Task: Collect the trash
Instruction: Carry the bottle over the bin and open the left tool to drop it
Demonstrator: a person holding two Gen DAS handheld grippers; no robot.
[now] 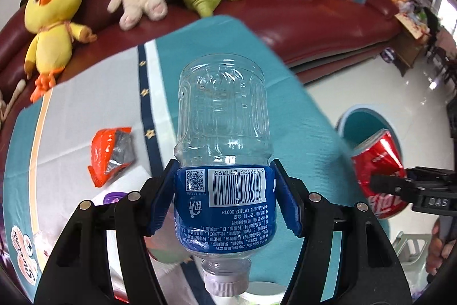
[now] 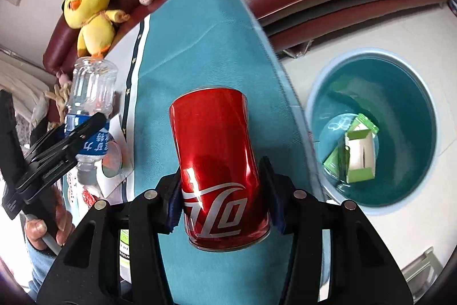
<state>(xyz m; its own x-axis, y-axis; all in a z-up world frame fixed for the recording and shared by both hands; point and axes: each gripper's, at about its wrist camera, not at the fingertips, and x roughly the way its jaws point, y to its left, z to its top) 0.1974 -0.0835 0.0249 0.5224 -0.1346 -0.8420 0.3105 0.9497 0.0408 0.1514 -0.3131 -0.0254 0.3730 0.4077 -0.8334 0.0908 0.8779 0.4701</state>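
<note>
Trash in both hands: left gripper (image 1: 224, 196) clamped on empty bottle (image 1: 222, 127), right gripper (image 2: 221, 203) clamped on red can (image 2: 218, 162), both raised off surface (image 2: 200, 53); likely bound for bin (image 2: 408, 162) alongside.

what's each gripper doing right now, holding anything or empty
Left gripper: closed on the clear plastic bottle, gripping its blue label.
Right gripper: closed on the red soda can.
</note>
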